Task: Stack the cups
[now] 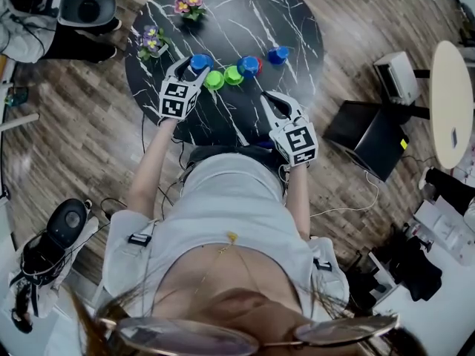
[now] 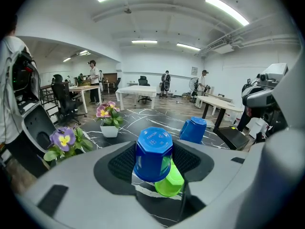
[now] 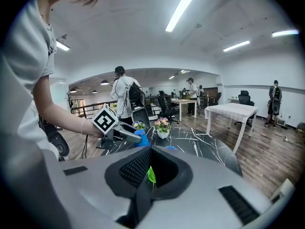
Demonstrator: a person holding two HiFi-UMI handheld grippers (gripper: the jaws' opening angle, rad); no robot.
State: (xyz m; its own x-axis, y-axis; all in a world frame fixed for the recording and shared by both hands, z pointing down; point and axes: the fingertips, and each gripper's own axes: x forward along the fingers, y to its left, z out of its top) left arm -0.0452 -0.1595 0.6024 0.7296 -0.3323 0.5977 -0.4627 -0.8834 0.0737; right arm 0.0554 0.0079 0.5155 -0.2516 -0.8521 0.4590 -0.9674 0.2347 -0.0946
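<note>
Stacking is judged to be at an early step. A blue cup (image 2: 153, 151) is clamped mouth-down between the pads of the left gripper (image 1: 191, 71), which are spread wide because the cup body fills the gap. The cup is kept inverted, most likely so that it can be dropped over another inverted cup.

- Directly below and just beyond it a green cup (image 2: 170, 182) is seen, also mouth-down on the black marble table (image 1: 297, 21). The blue cup appears to hang just over it, so this is taken as the intended base. Whether the two touch cannot be told.
- The right gripper (image 3: 148, 163) is pinched together with nothing in it. It is parked near the table's near edge, apparently kept clear of the working side. Only a sliver of green is seen through its gap, from a cup farther off.
- A second blue cup (image 2: 193, 130) stands apart to the right, untouched, and is presumably left for a later turn.
- Two potted flowers (image 2: 108, 116) sit at the far side, out of the way.

Next step, as judged: the held cup must be centred over the green one before the pads are let go.
</note>
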